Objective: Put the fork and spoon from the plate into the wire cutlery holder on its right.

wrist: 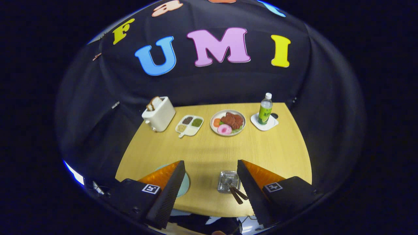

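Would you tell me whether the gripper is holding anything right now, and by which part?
Nothing is held: the gripper is open, and the wire cutlery holder with two handles sits between its fingers.

Bare table [209, 147] ahead; cutlery holder [228, 181] between jaws.

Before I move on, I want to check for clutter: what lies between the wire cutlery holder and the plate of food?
In the gripper view, only bare wooden table lies between the wire cutlery holder and the plate of food. The gripper is open.
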Demonstrator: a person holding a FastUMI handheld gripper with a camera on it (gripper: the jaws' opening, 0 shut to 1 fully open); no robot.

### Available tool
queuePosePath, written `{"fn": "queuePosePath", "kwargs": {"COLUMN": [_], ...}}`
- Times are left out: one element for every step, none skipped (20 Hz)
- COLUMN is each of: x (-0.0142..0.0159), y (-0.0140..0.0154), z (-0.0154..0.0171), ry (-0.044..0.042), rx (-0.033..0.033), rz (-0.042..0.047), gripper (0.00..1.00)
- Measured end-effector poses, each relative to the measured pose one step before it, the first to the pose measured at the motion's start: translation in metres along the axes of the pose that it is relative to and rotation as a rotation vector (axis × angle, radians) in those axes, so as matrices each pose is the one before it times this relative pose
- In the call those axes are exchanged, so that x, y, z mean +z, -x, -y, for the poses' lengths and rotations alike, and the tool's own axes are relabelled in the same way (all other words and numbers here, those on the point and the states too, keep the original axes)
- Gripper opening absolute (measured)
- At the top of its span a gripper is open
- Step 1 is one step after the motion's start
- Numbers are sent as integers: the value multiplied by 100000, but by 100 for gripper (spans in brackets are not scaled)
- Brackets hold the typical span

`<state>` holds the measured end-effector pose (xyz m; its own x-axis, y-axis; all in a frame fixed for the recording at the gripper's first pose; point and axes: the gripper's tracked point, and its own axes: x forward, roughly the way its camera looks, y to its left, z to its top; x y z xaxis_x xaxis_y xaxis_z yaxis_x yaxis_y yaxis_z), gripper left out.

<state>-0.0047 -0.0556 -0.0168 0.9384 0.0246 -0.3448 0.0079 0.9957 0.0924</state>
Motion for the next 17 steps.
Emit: {"fn": "queuePosePath", "kwargs": {"x": [1123, 1210, 1431, 1361, 1380, 1286, 999, 1027, 832, 849, 605, 569, 337, 227, 15, -171, -11], "y": [651, 511, 564, 577, 551, 564, 463, 365, 389, 416, 280, 54, -6, -149, -140, -23, -113], "z": [-369, -316, -100, 85, 370, 375, 197, 262, 263, 271, 383, 130, 34, 45, 240, 341, 21], "ry": [-2428, -2176, -1608, -296, 1071, 2297, 2432, 2500, 1837, 1211, 306, -179, -109, 37, 274, -176, -929], "rx": [-1870, -1660, -1723, -1964, -2224, -1879, -1359, -423, 218, 410, 120, 1144, 2137, 2154, 1647, 1523, 1910], "rz": [6051, 5880, 6318, 5950, 5607, 5305, 3947, 3581, 2984, 2510, 2623, 2144, 1535, 1459, 1088, 658, 1138], "gripper": [99, 99, 99, 99, 99, 99, 99, 99, 99, 99, 99, 99, 99, 99, 99, 99, 99]}}
